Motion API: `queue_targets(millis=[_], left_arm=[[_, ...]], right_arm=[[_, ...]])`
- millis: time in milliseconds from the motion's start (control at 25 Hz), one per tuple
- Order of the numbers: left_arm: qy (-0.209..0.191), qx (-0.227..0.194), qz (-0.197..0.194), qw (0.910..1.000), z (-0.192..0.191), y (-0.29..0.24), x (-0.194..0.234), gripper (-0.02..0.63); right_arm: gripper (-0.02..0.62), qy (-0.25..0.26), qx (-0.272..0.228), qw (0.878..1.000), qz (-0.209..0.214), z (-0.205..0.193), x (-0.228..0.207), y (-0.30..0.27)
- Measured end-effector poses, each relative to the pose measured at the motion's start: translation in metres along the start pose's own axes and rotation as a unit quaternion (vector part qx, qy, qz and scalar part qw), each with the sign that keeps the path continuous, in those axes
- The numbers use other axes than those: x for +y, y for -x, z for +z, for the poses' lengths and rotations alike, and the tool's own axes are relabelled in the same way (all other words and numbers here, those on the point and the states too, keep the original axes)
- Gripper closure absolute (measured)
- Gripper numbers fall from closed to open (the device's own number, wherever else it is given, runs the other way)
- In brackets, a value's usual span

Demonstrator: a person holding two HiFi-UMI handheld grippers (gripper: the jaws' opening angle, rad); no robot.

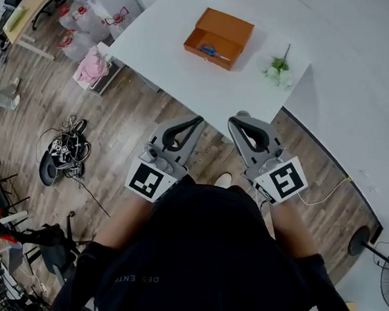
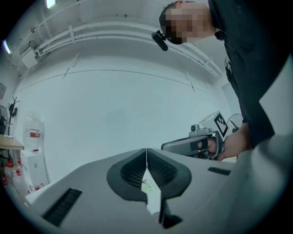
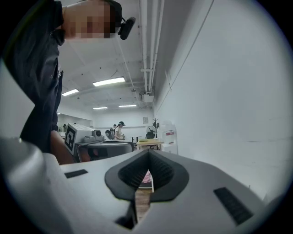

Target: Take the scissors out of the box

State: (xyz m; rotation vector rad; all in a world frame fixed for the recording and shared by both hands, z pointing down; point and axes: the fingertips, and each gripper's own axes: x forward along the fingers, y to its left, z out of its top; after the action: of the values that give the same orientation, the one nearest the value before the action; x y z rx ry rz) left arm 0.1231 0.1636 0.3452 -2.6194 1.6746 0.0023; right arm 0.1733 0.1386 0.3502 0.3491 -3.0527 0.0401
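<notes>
Left grey two-jaw gripper (image 1: 199, 120) is hanging over the wood floor (image 1: 114, 121), jaws pressed together, pinching nothing. The blue-handled scissors (image 1: 210, 50) are lying inside the open orange box (image 1: 207, 58) on the white table (image 1: 162, 39), well ahead. Right grey gripper (image 1: 235, 120) is squeezed closed too, empty. Looks like the approach step; I'm guessing the next move is calling for spread jaws before reaching in.

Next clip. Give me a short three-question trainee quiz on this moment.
1. True or false: the scissors lie on the table outside the orange box.
2. What sits on the table right of the box in the head view? A) white flowers B) mug C) tape
3. How do the jaws of the left gripper and right gripper stand?
Key: 1 false, inside the box. 2 A. 3 both shut, empty.
</notes>
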Motion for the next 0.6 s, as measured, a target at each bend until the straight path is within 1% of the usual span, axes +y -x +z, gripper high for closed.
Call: queue_targets(millis=[400,600], left_arm=[[0.018,-0.002,-0.042,0.999,-0.005,-0.006,0.095,0.586],[0.017,-0.005,-0.069,0.9975,-0.004,-0.005,0.131,0.586]], right_arm=[[0.589,-0.005,0.023,0.999,-0.038,0.001,-0.017,-0.09],[0.589,-0.002,0.034,0.998,-0.061,0.004,-0.021,-0.126]])
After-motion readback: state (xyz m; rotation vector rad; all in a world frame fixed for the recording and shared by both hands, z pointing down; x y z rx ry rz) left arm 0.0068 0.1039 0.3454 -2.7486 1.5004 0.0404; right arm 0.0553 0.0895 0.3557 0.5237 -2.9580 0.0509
